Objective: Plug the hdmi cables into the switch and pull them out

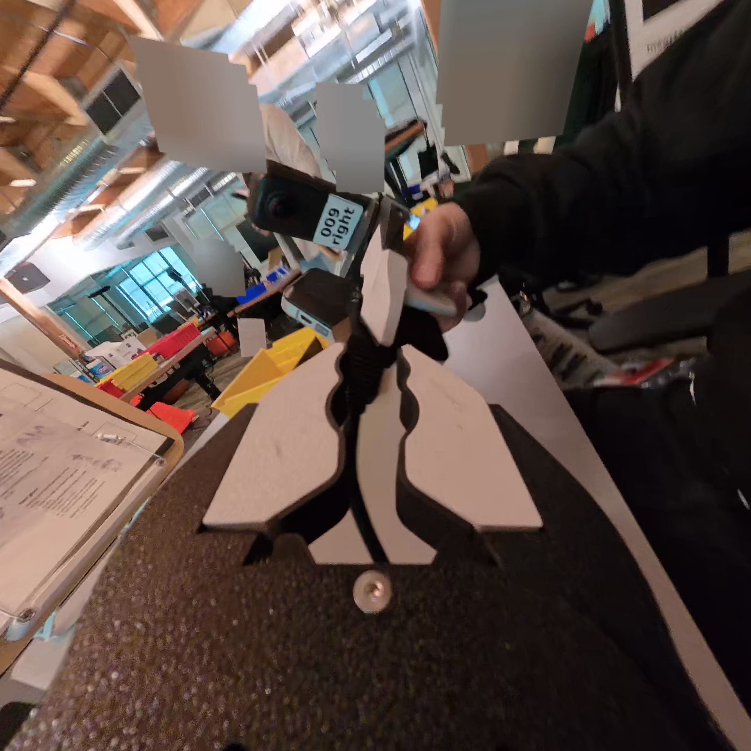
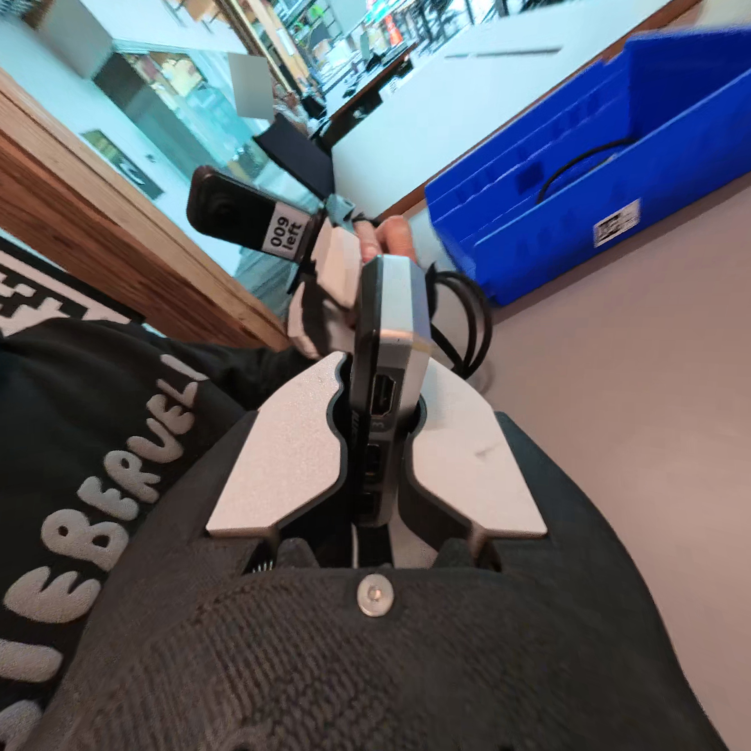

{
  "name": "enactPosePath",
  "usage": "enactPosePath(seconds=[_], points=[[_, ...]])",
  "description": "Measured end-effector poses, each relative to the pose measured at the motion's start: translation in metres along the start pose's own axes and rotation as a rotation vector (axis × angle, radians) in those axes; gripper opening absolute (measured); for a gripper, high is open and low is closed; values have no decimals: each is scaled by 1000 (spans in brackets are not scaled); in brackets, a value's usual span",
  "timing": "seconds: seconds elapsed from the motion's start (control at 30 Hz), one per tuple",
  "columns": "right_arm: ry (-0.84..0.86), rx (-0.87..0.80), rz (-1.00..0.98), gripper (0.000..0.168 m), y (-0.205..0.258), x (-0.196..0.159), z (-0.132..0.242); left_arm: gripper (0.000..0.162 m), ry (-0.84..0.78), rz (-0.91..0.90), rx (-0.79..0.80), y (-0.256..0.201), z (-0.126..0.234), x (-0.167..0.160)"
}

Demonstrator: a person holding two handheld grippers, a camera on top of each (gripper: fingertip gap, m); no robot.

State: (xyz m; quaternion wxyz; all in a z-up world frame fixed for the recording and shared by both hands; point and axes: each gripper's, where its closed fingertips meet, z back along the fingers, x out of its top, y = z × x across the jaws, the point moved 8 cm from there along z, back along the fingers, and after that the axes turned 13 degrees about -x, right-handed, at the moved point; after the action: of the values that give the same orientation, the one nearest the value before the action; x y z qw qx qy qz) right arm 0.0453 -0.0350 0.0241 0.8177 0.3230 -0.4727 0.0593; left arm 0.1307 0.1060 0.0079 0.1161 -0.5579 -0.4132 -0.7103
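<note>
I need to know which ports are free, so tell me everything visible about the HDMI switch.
The HDMI switch is a small flat box, silver-grey body with a glossy black face, held on edge between the right gripper fingers, off the table. Its near edge shows one large empty port and smaller openings below it. The left wrist view shows its far end near the black cable plug held by the left gripper; whether that plug is seated cannot be told.

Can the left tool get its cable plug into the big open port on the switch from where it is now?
Probably yes. The left tool grips the black cable, and the open port on the switch in the right tool looks unobstructed.
</note>
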Motion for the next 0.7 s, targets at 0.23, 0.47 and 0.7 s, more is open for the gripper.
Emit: enactPosePath(seconds=[0.23,0.47,0.7], points=[[-135,-307,295,24,5,87,100,59,-148,96,263,13,47,42],[-149,-773,511,24,9,180,226,58,-153,224,283,26,52,8],[31,-1102,542,24,-66,193,294,56,-150,280,248,30,46,-8]])
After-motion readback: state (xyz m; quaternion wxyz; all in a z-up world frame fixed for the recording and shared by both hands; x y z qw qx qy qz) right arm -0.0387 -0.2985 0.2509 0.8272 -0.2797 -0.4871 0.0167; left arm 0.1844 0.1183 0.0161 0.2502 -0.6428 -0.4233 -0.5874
